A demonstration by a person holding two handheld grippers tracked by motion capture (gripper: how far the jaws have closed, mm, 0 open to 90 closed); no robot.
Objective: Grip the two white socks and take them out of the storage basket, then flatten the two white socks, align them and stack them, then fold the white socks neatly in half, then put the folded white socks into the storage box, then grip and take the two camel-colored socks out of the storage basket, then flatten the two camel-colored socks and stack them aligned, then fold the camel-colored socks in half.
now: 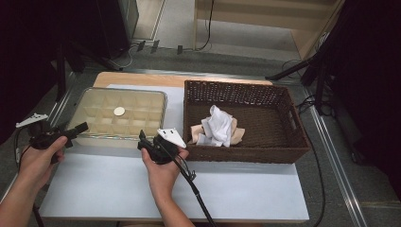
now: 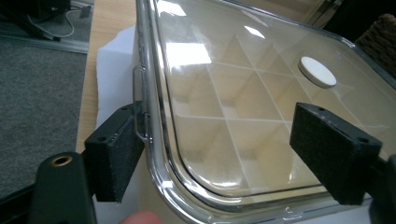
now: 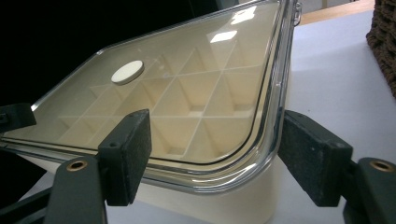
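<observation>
A cream compartment box [image 1: 118, 118] with a clear lid [image 2: 243, 93] sits toward the far-left corner of the bench [image 1: 236, 189], on the white sheet, with a woven brown basket [image 1: 246, 156] just beside it on the right holding crumpled cloths [image 1: 218, 126]. Both claws are at the box's near edge: the left claw [image 1: 78, 128] at its near-left corner, the right claw [image 1: 144, 142] at its near-right corner. In the left gripper view the left claw [image 2: 233, 149] stands open astride the corner, one pad against the small latch tab [image 2: 140, 116] on the lid's side rim and the other pad over the lid, not pressing. In the right gripper view the right claw [image 3: 212, 154] is open wide around the rounded corner, its pads clear of the rim. Neither has hold of anything. The box looks like light, rigid plastic, and the glossy lid is likely slippery and somewhat flexible, so pinching its flat top would probably slide off. The raised rim and the latch tabs seem the best places to grip; the lid may lift unevenly if only one corner is freed. A small white disc [image 2: 317, 71] sits on or just under the lid; I cannot tell which.
</observation>
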